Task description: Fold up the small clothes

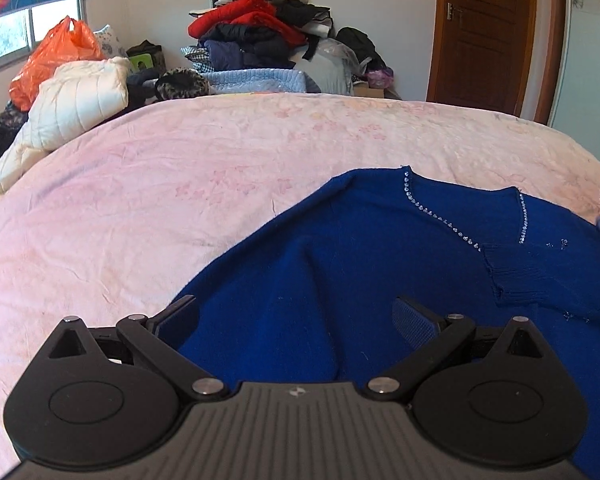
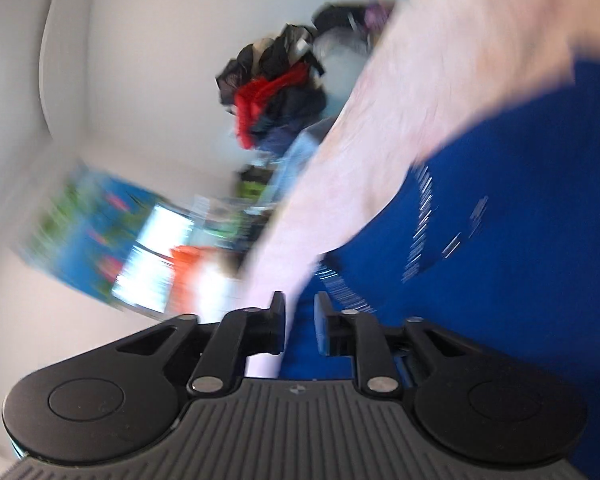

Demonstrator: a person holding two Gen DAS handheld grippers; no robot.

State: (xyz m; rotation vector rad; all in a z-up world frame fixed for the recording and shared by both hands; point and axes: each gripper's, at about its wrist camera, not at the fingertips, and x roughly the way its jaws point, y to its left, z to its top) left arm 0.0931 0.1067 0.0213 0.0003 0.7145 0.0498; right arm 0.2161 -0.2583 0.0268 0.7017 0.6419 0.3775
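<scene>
Blue sweater (image 1: 340,264) spread on the bed (image 1: 180,184), neckline toward its far edge; straight under the wide-spread jaws of the left gripper (image 1: 296,316), nearer than the right gripper (image 2: 300,324), jaws part-open, pinching nothing

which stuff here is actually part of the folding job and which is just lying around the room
Part of the job:
- blue sweater with beaded neckline, spread on the pink bedspread
- left hand-held gripper, jaws wide over the sweater
- right hand-held gripper, jaws partly apart

Lying about:
- pile of clothes against the wall
- orange plastic bag
- white quilted jacket
- wooden door
</scene>
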